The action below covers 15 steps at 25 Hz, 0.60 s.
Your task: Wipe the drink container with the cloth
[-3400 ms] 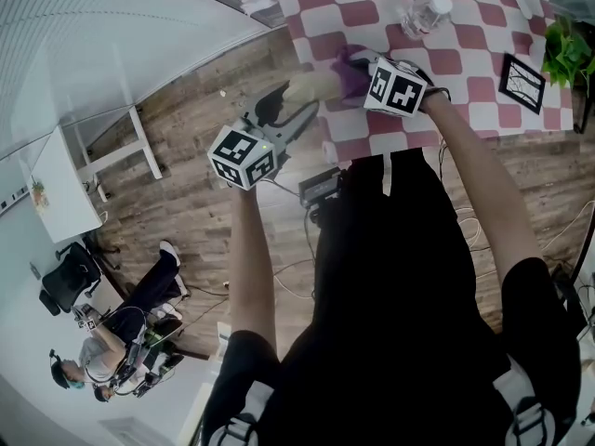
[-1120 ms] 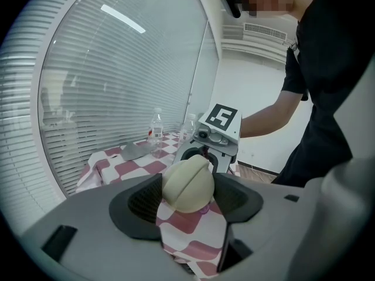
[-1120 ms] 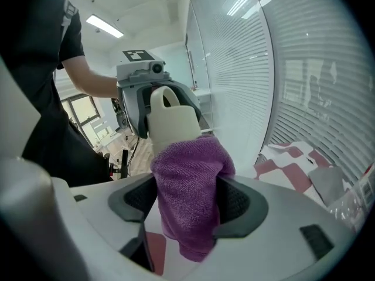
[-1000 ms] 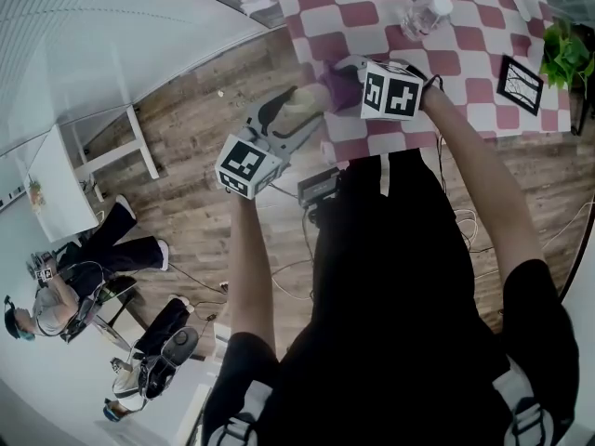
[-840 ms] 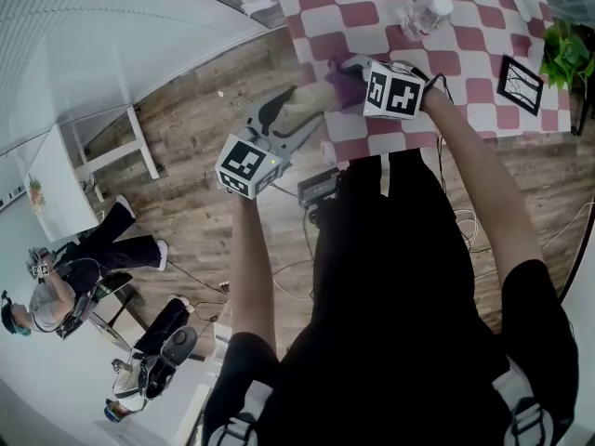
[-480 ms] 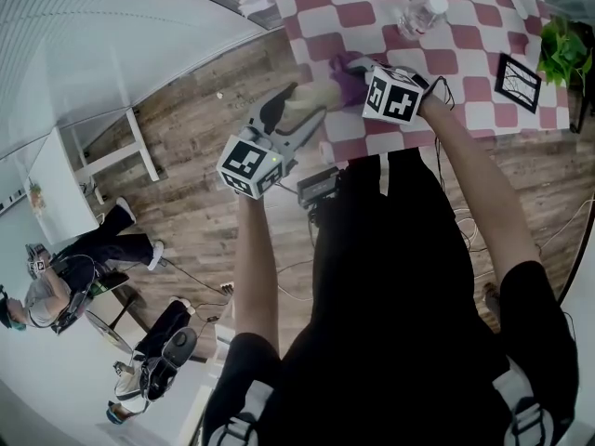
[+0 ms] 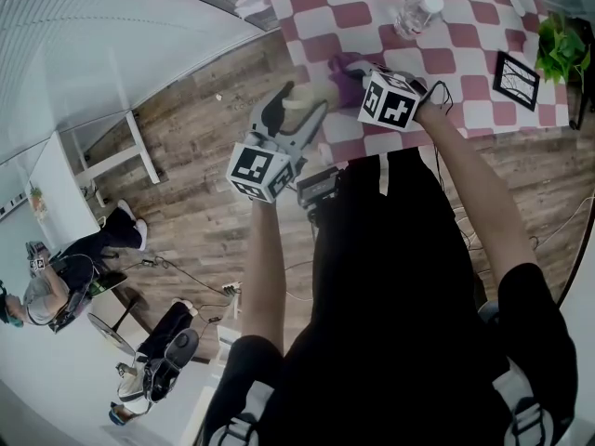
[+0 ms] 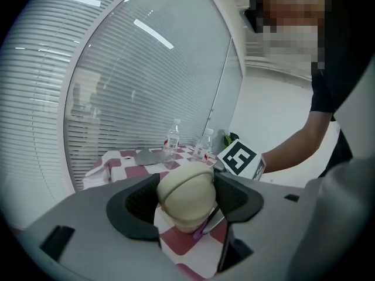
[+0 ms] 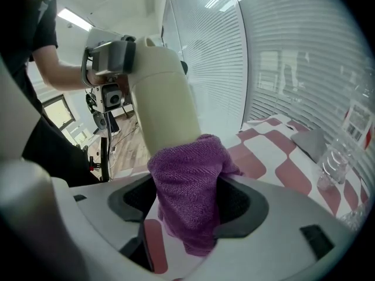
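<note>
At the far left of the head view, around 8 o'clock, another person (image 7: 60,282) is down low on the wooden floor (image 7: 195,128). Moving right, your left hand-held gripper (image 7: 302,100) points toward 1 o'clock. The left gripper view shows it pinching the cream drink container (image 8: 186,198), with both dark pads pressed against the rounded end. You hold the drink container (image 7: 311,96) in the air over the near edge of the checked tabletop (image 7: 465,26), and it is tilted so its far end leans toward 2 o'clock. Just to the right, the purple cloth (image 7: 346,71) sits against that far end. In the right gripper view the cloth (image 9: 187,186) is bunched around the tip of the drink container (image 9: 164,92). Your right hand-held gripper (image 9: 187,209) is clamped on the cloth, with folds filling the gap between its pads. In the head view that right hand-held gripper (image 7: 358,74) points toward 10 o'clock, facing the left one. Farther right, at about 1 o'clock, a clear water bottle (image 7: 412,15) lies on the tabletop. A black card (image 7: 521,80) lies at 2 o'clock, and a green plant (image 7: 558,54) sits at the right edge.
</note>
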Motion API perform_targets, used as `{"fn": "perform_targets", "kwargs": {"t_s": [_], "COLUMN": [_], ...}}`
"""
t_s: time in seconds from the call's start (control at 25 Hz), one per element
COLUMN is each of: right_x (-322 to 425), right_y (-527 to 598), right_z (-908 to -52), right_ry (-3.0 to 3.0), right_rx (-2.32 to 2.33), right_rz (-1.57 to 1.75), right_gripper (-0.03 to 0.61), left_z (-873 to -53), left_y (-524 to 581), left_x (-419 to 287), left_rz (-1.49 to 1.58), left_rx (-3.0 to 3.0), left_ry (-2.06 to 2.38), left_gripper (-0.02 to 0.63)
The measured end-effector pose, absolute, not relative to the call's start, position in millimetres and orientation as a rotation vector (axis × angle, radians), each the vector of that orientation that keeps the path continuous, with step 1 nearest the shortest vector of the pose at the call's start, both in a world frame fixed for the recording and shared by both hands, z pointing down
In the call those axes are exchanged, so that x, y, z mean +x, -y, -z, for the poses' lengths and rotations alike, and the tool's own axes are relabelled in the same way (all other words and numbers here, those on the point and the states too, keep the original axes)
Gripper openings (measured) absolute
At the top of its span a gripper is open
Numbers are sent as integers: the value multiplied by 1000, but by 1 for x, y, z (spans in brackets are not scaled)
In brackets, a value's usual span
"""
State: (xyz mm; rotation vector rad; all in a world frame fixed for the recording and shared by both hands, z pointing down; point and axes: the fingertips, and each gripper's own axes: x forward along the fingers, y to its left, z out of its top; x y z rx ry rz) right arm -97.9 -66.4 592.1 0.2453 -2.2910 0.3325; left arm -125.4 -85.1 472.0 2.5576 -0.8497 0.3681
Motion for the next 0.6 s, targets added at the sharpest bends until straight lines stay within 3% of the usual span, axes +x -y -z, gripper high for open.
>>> {"fn": "perform_targets", "kwargs": {"t_s": [0.6], "right_x": [-118], "right_y": [54], "right_z": [-539], "right_ry": [2404], "right_rx": [-22], "right_rz": [-282], "right_gripper": [313], "left_z": [-472], "left_y": [63], "left_x": [-117], "left_rz": [-573], "left_rx": [2784], "left_ry": [538], "left_gripper": [284]}}
